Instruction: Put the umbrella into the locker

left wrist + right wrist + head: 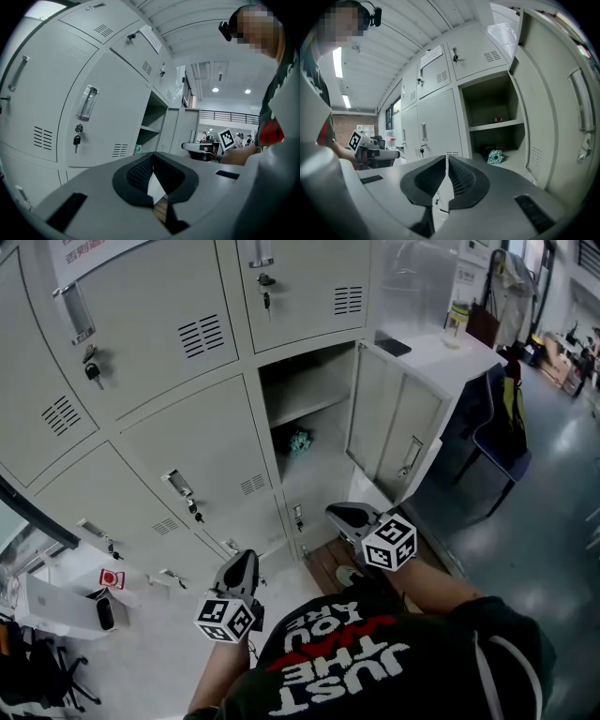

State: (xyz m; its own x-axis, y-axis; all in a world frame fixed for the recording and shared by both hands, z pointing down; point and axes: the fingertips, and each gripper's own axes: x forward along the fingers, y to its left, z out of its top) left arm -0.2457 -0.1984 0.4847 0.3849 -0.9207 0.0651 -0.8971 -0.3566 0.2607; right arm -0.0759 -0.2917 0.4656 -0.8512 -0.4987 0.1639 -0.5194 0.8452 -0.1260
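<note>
The umbrella [298, 442], folded and teal, lies on the floor of the open locker compartment [314, 470], under its inner shelf [305, 407]. It also shows in the right gripper view as the teal umbrella [494, 156] and in the left gripper view as a small teal bundle [137, 149]. My left gripper [247, 556] is shut and empty, in front of the closed lockers left of the opening. Its jaws in its own view [151, 153] meet at the tips. My right gripper [329, 511] is shut with nothing in it, below and in front of the open compartment; its pads [446, 157] touch.
The locker door [394, 423] stands swung open to the right. Closed lockers with keys [93, 372] fill the left. A blue chair [497, 442] and a white cabinet top [436, 348] stand right of the door. A white unit [56, 607] sits at lower left.
</note>
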